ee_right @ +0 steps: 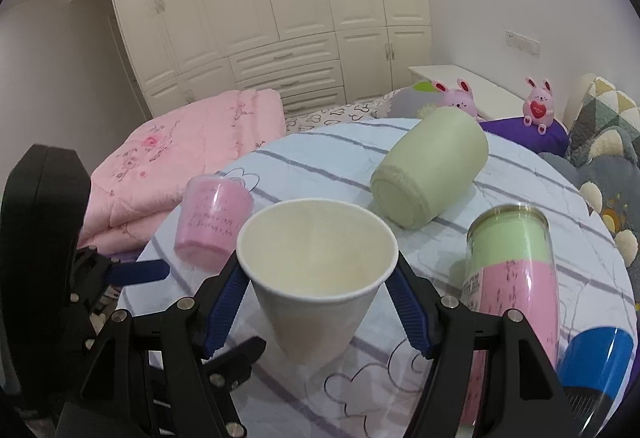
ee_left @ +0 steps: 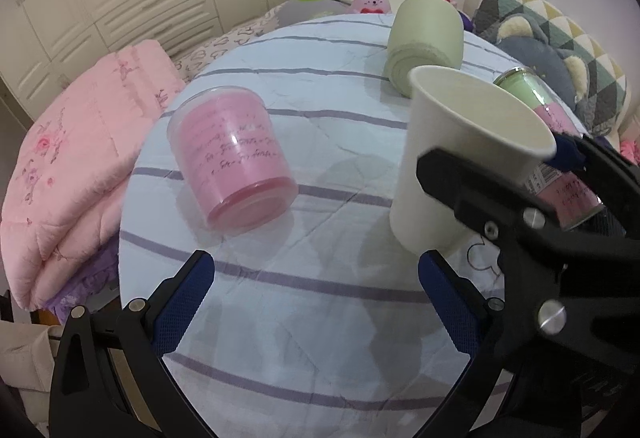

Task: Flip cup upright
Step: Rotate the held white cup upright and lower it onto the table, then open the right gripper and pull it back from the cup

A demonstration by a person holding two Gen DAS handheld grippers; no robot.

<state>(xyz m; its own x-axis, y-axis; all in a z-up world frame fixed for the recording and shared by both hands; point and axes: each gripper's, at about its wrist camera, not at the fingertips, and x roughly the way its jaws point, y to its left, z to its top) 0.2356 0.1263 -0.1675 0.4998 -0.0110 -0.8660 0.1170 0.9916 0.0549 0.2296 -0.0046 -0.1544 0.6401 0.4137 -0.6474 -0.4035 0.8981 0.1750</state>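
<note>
A white paper cup (ee_right: 316,278) stands mouth up, tilted a little, between the blue pads of my right gripper (ee_right: 316,282), which is shut on its upper wall. In the left wrist view the same cup (ee_left: 448,158) is at the right, its base at or just above the striped cloth, with the right gripper (ee_left: 500,174) clamped across it. My left gripper (ee_left: 316,302) is open and empty over the cloth, left of the cup.
A round table with a striped cloth (ee_left: 304,298) carries a pink jar on its side (ee_left: 236,158), a green roll on its side (ee_left: 424,42) and a green-and-pink jar (ee_right: 512,278). A blue item (ee_right: 596,358) sits at the right edge. A pink quilt (ee_left: 72,166) lies left.
</note>
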